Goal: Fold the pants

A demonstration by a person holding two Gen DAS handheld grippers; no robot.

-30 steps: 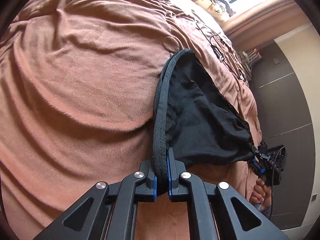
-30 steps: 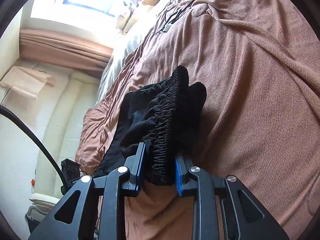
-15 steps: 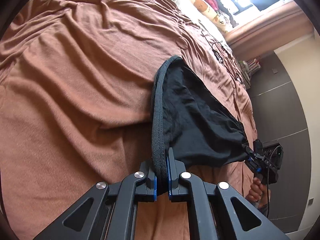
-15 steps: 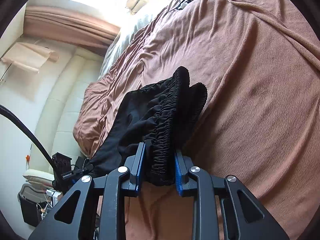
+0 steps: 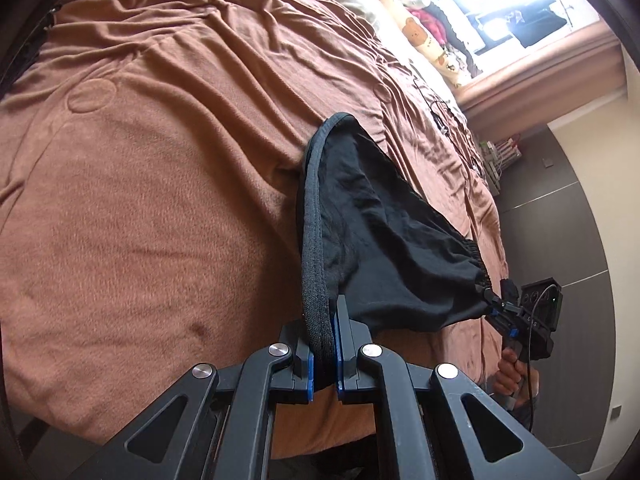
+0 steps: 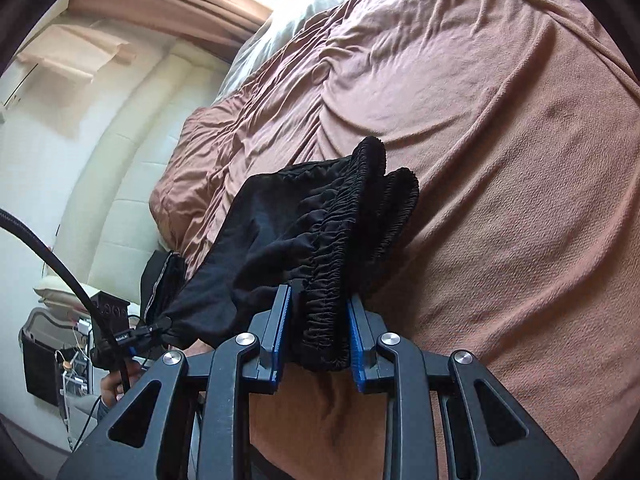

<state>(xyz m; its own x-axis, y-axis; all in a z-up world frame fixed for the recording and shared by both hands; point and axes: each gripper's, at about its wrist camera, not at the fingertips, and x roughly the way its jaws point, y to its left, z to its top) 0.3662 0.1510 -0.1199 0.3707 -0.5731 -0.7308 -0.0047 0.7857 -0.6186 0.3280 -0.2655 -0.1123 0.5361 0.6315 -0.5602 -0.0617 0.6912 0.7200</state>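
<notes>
Your left hand-held gripper [image 5: 324, 354] is clenched on the grey hem band of the black pants [image 5: 384, 240], your right hand-held gripper [image 6: 318, 338] grasps their bunched elastic waistband, and the garment hangs stretched between them above the brown-blanketed bed [image 5: 140, 200].

Daylit room, blown-out glare at the bright window [image 5: 516, 12] in the upper right, soft shadows in the folds of the rumpled brown fleece blanket [image 5: 160, 184], sharp focus, strong fisheye bending, dark vignette at the corners, black folded pants [image 6: 320, 232] losing detail.
</notes>
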